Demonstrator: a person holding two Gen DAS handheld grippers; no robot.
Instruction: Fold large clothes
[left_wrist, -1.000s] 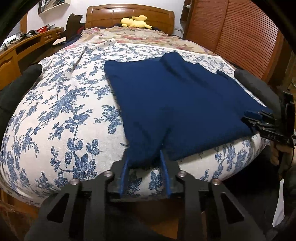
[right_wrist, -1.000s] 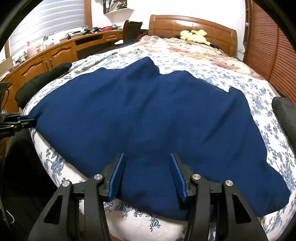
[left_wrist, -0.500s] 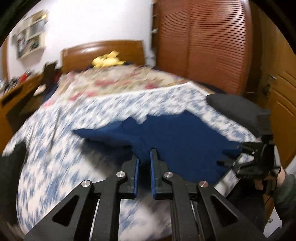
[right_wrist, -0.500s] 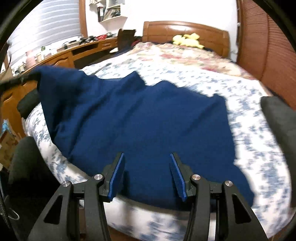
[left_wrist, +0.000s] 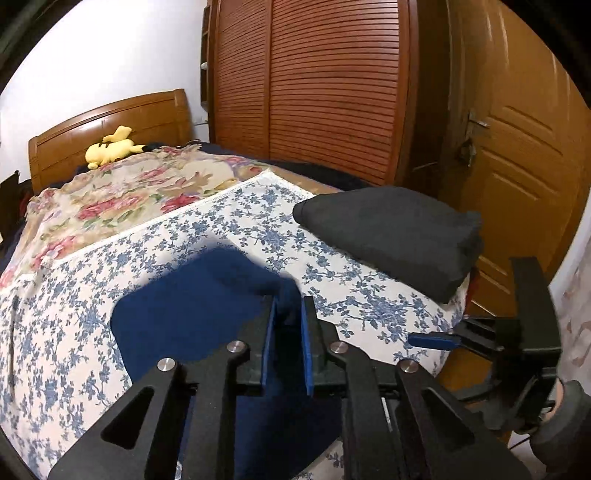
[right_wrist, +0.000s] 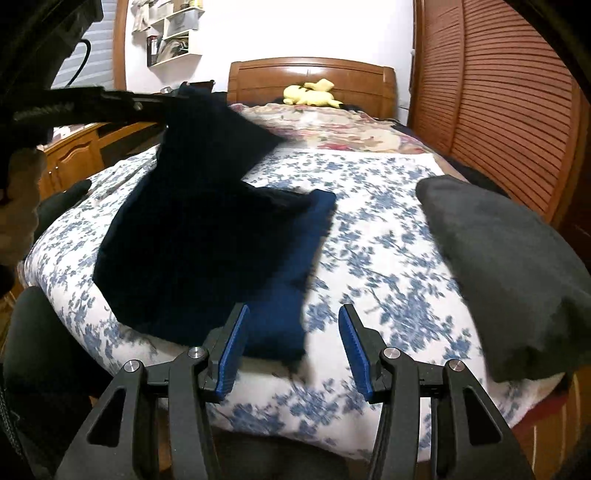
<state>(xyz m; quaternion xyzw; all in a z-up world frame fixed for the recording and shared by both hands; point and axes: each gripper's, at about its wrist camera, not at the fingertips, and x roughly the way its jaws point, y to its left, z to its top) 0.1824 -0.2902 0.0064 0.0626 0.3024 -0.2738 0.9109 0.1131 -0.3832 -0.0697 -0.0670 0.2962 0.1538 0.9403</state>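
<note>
Lifted since earlier: navy garment (right_wrist: 207, 236) (over floral bedspread (right_wrist: 384, 236)).

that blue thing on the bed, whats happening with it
A person is folding a navy blue garment on a floral bedsheet, holding a gripper in each hand. The left tool is shut on one edge of the garment and holds it lifted above the bed, the rest draping down onto the sheet. The right tool is open and empty, near the bed's front edge. A folded dark grey garment lies to the right.
</note>
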